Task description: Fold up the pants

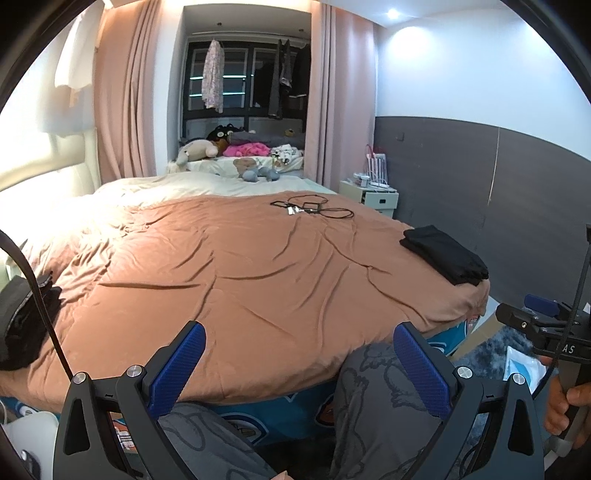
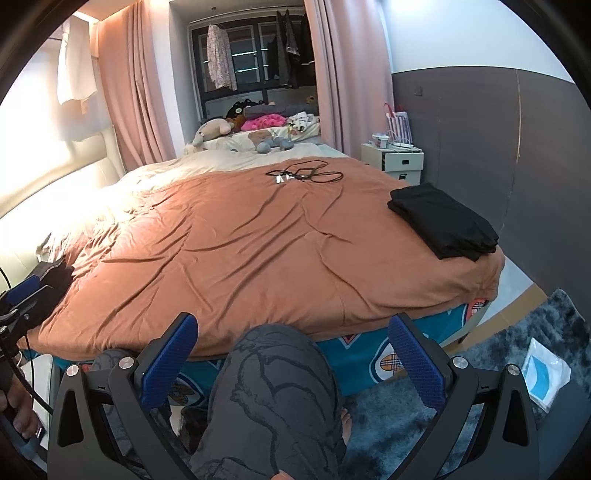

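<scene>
Left wrist: I hold left tool (image 1: 299, 369) and right tool (image 2: 291, 363) wide open, empty; folded pants (image 2: 443, 221) parked at bed (image 2: 258, 251) corner, likely done.

A wide bed (image 2: 258, 236) under a rumpled terracotta duvet (image 1: 236, 266) filled the room. Pink curtains (image 2: 129, 88) framed a dark window alcove (image 1: 243, 74) at the far end. The right wall (image 2: 480, 118) was white above grey panelling, with a small white nightstand (image 2: 397, 162) against it. A shaggy blue-grey rug (image 2: 498, 354) covered the floor, and a ceiling spotlight (image 1: 392, 14) glowed overhead.
</scene>
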Tool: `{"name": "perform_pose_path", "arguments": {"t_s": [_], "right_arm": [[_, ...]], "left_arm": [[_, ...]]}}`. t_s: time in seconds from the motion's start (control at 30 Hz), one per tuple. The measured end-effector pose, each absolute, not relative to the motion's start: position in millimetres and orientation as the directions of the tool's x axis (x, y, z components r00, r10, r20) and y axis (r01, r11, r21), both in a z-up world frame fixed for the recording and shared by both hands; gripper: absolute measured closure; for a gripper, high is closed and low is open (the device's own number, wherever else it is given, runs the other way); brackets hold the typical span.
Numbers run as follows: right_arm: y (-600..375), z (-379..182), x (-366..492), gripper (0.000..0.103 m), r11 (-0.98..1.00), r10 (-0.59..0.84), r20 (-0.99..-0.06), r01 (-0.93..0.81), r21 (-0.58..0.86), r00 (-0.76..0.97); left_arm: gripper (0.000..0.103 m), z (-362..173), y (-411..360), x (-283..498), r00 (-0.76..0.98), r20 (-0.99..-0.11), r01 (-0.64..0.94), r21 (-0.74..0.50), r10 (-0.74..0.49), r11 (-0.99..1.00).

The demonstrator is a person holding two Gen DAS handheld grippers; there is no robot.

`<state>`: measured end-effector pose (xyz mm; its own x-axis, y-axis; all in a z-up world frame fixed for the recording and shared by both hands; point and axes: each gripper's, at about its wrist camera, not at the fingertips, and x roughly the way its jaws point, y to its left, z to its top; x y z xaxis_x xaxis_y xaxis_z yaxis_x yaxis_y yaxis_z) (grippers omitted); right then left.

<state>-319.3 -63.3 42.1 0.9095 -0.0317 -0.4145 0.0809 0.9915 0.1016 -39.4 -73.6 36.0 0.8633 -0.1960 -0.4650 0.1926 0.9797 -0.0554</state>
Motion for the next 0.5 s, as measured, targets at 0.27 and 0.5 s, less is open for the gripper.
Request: {"name": "perform_pose_path", "arguments": {"t_s": [0.27,0.5], "right_arm": [[-61.2,42.5,-325.9,0.0,0.992,-0.028,-0.41,0.074,0.098,0.912],[-60.5,44.4,-330.7,0.0,0.993,-0.029,-0.401,0.071,0.09,0.916]], "left_arm": [[0.0,36.3,-70.9,-47.7,0.87,-0.458,0.182,-0.053,-0.186,0.982],[0.0,36.3,-71.9,-52.4,0.869,-0.455,0.189,-0.057,-0.194,0.98]]}}
